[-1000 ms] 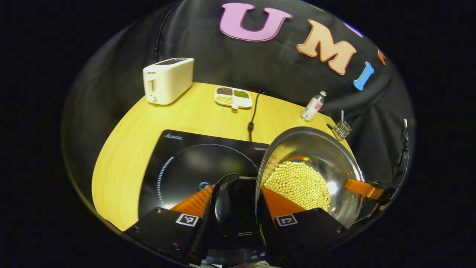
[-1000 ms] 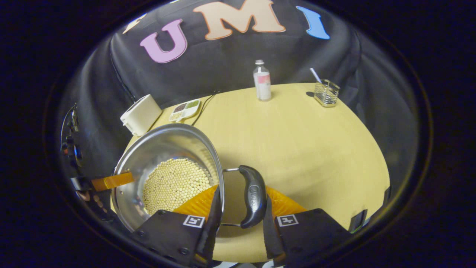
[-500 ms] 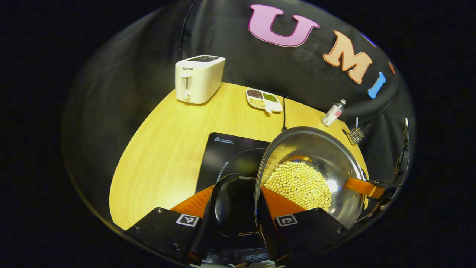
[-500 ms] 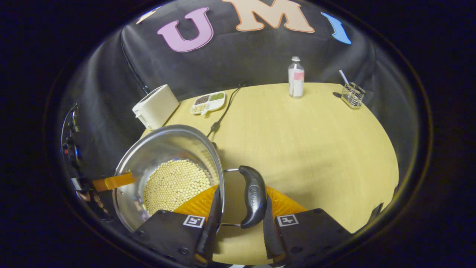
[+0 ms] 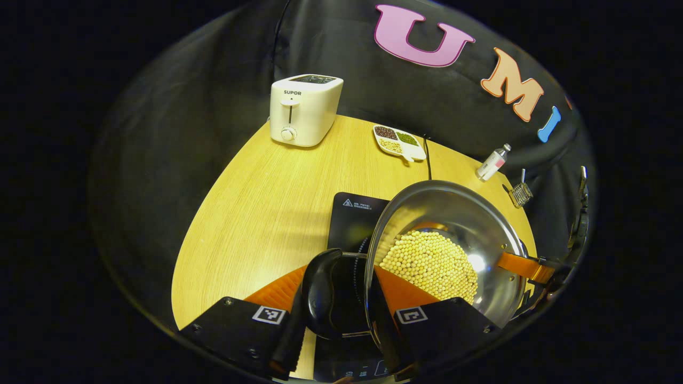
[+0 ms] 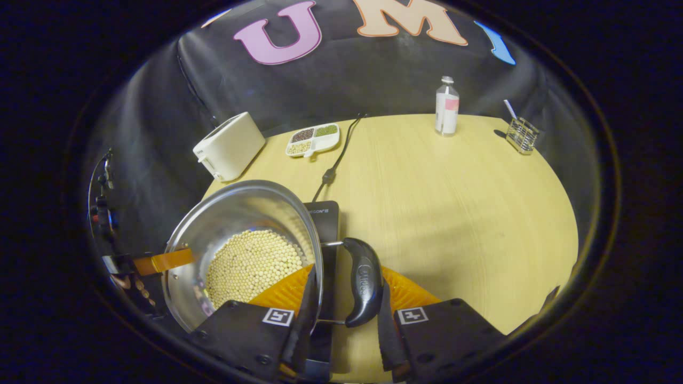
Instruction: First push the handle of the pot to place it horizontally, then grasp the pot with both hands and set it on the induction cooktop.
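The round stainless-steel pot [image 5: 453, 234], part-filled with pale yellow beans [image 5: 429, 264], hangs level between the two grippers, its open mouth facing up. Its two black loop handles stick out sideways from opposite sides of the rim, so the handle-to-handle line runs from one gripper to the other. The pot sits over the black glass induction cooktop [image 5: 353, 213] on the light wooden table [image 5: 267, 197]; whether its base touches the glass cannot be told.

In the left gripper view, the left gripper [image 5: 341, 298] is closed to a narrow gap, both fingers pressing the black left handle [image 5: 320, 290]. In the right gripper view, the right gripper [image 6: 344, 296] is likewise nearly closed, both fingers clamping the black right handle [image 6: 363, 280] just beside the pot wall.

Near the booth wall stand a white toaster [image 5: 304, 109], a white divided dish of beans [image 5: 400, 141], a small clear bottle [image 6: 447, 113] and a wire holder [image 6: 522, 135]. The black power cord [image 6: 336, 160] runs back from the cooktop.
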`<state>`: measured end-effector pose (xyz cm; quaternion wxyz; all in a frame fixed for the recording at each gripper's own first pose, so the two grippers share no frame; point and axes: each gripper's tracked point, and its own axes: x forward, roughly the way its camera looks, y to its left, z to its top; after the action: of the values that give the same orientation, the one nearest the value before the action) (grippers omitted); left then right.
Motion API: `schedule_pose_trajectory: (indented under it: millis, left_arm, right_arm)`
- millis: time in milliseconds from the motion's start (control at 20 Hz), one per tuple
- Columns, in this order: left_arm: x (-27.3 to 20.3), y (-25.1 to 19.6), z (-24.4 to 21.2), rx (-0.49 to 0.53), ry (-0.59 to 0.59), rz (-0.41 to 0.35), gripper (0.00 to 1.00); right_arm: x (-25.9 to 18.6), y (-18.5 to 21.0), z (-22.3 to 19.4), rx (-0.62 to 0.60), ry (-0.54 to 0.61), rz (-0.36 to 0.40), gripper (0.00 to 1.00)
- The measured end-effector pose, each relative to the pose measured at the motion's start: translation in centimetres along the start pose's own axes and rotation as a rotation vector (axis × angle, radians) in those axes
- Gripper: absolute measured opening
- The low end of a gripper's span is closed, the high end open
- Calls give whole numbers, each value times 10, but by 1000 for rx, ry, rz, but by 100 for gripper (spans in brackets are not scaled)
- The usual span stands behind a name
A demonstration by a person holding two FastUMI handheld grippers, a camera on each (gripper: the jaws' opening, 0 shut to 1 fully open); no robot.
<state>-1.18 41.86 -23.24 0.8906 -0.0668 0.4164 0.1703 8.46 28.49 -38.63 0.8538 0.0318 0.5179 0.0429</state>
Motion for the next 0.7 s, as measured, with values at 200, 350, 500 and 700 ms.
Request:
schedule_pose_trajectory:
  millis: [200, 350, 500, 700]
  left_arm:
    - [3, 3, 3, 6, -11, -5, 60]
    - [3, 1, -1, -8, -7, -12, 60]
    - [2, 1, 0, 8, -19, -10, 61]
    - [5, 3, 0, 8, -20, -11, 64]
  right_arm:
    - [1, 0, -1, 1, -2, 0, 56]
    - [3, 0, -1, 4, -6, 0, 56]
    - [4, 0, -4, 19, 2, 0, 51]
    - [2, -1, -4, 17, -5, -8, 51]
